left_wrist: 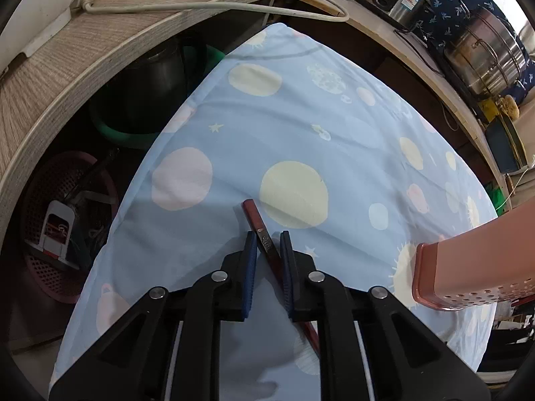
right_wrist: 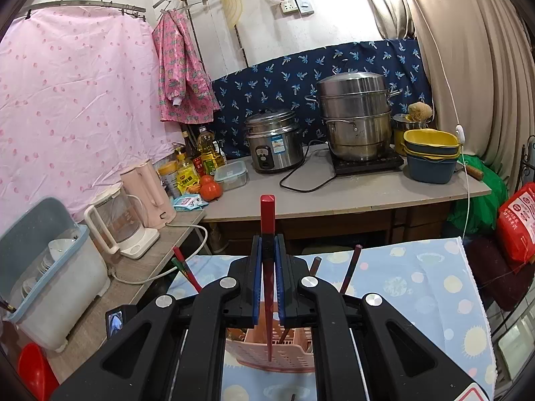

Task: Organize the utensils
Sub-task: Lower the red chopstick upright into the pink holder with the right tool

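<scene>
While both hand-held grippers are working over the cloth-covered surface, each has a chopstick between its pads.

Left hand-held gripper: jaws narrowed but not fully together, a dark red chopstick lying slantwise between the blue pads; cannot tell if it is pinching firmly or the stick is just resting on the cloth.

Left chopstick position: blunt end pointing away from the camera, the rest running back under the right finger, low over the blue planet-print cloth.

Right hand-held gripper: jaws nearly closed, clamping a red chopstick upright.

Right chopstick position: thick end sticking up above the fingers, thin tip hanging down into the pink utensil basket.

Basket: pink, perforated, sitting on the cloth; also showing at the right edge of the left wrist view.

Other chopsticks: several already standing in the basket, leaning outward on both sides of the gripper.

Background: rice cooker and steel steamer pot sitting on the far counter.
</scene>
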A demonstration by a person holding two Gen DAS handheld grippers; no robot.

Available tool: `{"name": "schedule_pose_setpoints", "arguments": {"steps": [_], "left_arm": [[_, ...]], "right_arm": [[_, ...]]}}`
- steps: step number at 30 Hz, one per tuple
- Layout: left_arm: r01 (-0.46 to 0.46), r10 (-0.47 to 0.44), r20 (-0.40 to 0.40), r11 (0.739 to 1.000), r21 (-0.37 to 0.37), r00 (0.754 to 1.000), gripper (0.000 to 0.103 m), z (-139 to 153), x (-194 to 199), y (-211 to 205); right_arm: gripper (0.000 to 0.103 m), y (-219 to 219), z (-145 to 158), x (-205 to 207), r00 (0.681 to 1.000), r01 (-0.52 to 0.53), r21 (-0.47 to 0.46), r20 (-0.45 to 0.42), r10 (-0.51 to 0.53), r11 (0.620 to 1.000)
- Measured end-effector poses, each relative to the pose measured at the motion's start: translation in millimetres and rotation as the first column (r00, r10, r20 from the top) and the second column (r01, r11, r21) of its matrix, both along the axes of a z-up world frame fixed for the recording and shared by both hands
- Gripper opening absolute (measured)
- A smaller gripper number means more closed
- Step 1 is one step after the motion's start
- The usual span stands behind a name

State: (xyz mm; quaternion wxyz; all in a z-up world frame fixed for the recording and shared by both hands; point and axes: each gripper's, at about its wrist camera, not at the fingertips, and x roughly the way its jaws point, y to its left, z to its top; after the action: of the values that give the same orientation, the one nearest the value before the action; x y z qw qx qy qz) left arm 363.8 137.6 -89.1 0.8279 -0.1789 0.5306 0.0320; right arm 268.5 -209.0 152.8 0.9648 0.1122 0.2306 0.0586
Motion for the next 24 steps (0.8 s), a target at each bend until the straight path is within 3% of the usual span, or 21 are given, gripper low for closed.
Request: {"name": "schedule_pose_setpoints", "arguments": {"steps": [6, 12, 17, 24], "left_arm": [[0.039, -0.038, 0.067, 0.999, -0.01, 0.997, 0.007, 29, -11, -9], [0.109, -0.102, 0.228, 0.994, -0.019, 0.968, 0.007, 108, -35, -26], [0.159, -0.15, 0.381, 0.987, 0.006, 0.913, 0.007, 182, -55, -43], [0.227, -0.223, 0.564, 0.972, 0.064, 0.795, 0.007, 277, -76, -78]], "right_arm": [[0.007, -1, -3, -4, 1.0, 0.001, -0.001, -0.008, -0.001, 1.0], [0.007, -6, 6, -14, 1.0, 0.009, 0.012, 0.015, -0.009, 1.0], [0.007, -12, 17, -18, 0.999, 0.011, 0.025, 0.038, -0.012, 1.0], [0.007, -20, 38, -14, 0.997, 0.011, 0.035, 0.074, -0.013, 0.999]]}}
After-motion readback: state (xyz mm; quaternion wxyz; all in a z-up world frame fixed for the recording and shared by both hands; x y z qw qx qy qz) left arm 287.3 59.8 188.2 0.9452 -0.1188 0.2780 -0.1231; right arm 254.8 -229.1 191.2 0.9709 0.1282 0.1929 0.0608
